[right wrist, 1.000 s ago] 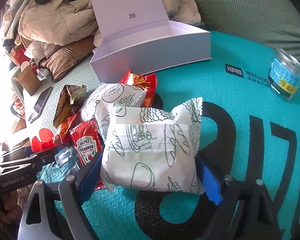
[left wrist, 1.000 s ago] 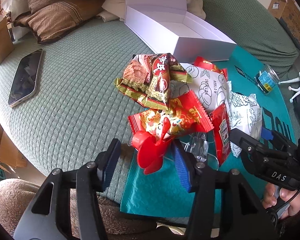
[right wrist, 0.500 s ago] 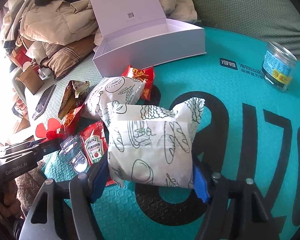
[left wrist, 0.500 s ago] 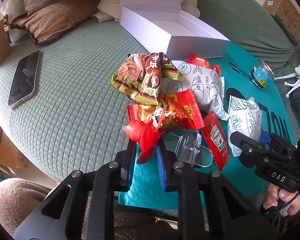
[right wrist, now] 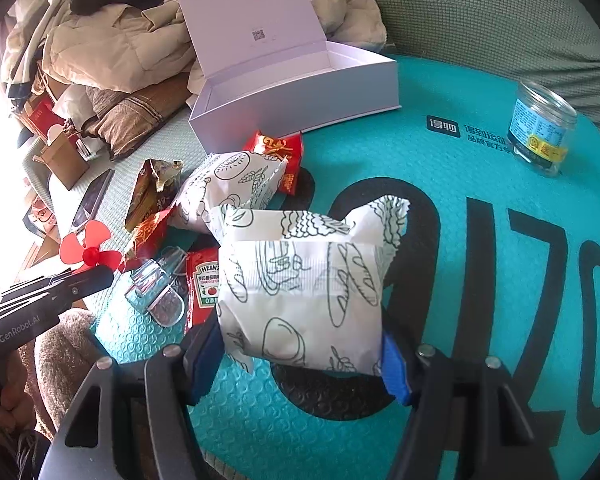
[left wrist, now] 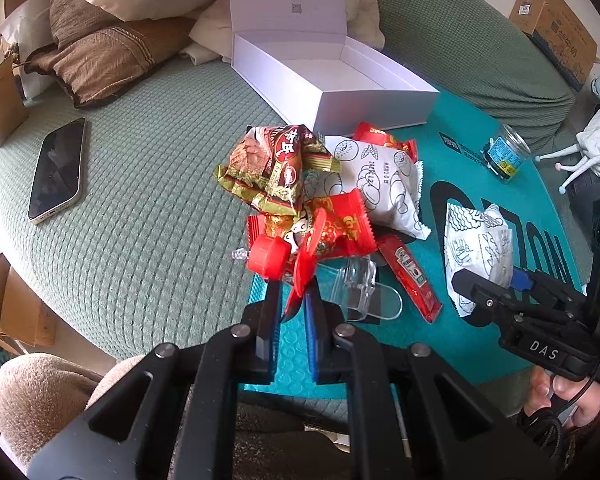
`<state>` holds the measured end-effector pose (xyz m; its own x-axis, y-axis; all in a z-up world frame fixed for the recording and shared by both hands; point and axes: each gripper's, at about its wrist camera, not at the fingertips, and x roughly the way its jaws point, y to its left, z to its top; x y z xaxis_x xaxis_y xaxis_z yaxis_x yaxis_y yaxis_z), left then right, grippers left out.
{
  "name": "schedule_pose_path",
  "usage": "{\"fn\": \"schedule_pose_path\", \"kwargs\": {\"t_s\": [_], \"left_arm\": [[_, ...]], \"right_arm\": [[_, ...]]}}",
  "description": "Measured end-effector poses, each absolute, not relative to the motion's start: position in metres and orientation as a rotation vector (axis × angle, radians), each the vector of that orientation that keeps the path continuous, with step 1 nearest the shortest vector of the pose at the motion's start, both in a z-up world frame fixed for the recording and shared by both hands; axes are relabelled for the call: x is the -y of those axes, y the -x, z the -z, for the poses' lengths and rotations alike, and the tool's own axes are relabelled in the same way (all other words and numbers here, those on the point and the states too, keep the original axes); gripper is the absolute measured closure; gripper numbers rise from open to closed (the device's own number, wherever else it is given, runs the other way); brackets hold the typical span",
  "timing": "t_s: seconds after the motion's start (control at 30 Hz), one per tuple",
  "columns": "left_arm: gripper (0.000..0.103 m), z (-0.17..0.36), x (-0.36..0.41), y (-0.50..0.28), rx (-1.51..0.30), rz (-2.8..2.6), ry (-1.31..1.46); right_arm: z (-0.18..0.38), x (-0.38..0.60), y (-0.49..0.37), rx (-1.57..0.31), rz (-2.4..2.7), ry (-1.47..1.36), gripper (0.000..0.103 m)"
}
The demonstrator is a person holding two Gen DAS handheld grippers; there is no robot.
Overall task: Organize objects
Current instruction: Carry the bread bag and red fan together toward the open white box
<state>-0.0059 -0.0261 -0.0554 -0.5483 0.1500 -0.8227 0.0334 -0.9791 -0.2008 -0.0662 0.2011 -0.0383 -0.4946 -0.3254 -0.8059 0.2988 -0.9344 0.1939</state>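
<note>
- The left gripper (left wrist: 292, 300) is closed on a blade of the red fan (left wrist: 296, 264); the fan's hub sits just above the fingertips, at the near left edge of the teal mat (left wrist: 480, 344).
- The right gripper (right wrist: 300, 354) clamps a white bread packet (right wrist: 304, 288) from both sides; whether the packet is clear of the mat cannot be told.
- Just beyond the fan lies a pile of snacks: a red wrapper (left wrist: 340, 224), a brown-and-gold packet (left wrist: 268, 172) on top, a second white packet (left wrist: 376, 184) to the right, and another red packet (left wrist: 384, 140) at the far side.
- A ketchup sachet (left wrist: 408, 276) lies flat on the mat to the right of a clear plastic clip (left wrist: 360, 288); the two are just beside each other.
- An open white box (left wrist: 332, 80), lid upright, stands at the far end of the pile.
- A small jar (right wrist: 540, 128) stands upright on the mat, far right, well apart from the snacks.
- A phone (left wrist: 56, 172) lies on the green cushion (left wrist: 152, 184) to the left.
</note>
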Motion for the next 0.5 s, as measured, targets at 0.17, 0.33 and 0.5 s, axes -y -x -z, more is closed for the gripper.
{"fn": "schedule_pose_path", "kwargs": {"t_s": [0.17, 0.33, 0.5], "left_arm": [[0.093, 0.047, 0.023, -0.002, 0.279, -2.704, 1.436], [0.093, 0.040, 0.021, -0.011, 0.237, -2.737, 1.429], [0.093, 0.032, 0.019, -0.019, 0.217, -2.757, 1.417]], "right_arm": [[0.029, -0.203, 0.060, 0.030, 2.446, -1.305, 0.036], [0.022, -0.204, 0.052, 0.006, 2.454, -1.278, 0.036], [0.014, -0.205, 0.043, -0.003, 2.451, -1.259, 0.036]]}}
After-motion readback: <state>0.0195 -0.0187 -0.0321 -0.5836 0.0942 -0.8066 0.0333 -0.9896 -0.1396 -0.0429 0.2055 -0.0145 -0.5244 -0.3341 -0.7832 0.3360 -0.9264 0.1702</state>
